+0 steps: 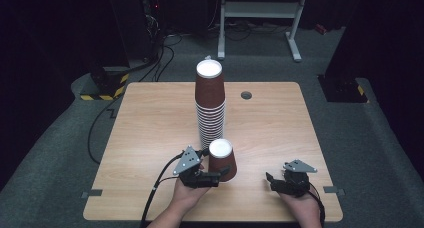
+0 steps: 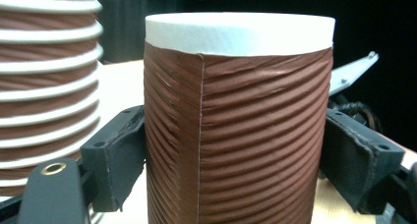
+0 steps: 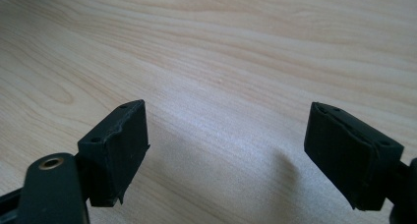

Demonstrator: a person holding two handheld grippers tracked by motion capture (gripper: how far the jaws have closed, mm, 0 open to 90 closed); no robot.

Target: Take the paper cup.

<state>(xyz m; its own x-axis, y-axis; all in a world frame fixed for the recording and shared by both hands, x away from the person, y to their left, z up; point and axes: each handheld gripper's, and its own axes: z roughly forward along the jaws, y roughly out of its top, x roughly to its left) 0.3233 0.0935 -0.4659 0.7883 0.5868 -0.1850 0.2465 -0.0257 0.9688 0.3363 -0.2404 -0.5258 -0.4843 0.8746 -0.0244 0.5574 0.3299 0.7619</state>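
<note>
A tall stack of upside-down brown ribbed paper cups (image 1: pixel 210 108) stands at the middle of the wooden table (image 1: pixel 150 128). Just in front of it is a single upside-down brown cup (image 1: pixel 222 160), white base up. My left gripper (image 1: pixel 220 175) is shut on it from the near side. In the left gripper view both black pads (image 2: pixel 118 155) press on the cup's (image 2: pixel 236 126) sides, with the stack (image 2: pixel 46 86) close at the left. Whether the cup rests on the table I cannot tell. My right gripper (image 1: pixel 280 180) is open near the front right edge, with bare wood between its jaws (image 3: pixel 226 150).
A round cable hole (image 1: pixel 246 95) sits in the table's far side, right of the stack. Cables trail from both grippers off the front edge. Beyond the table stand a white metal frame (image 1: pixel 260 10) and yellow-black striped bases (image 1: pixel 105 85) on the grey floor.
</note>
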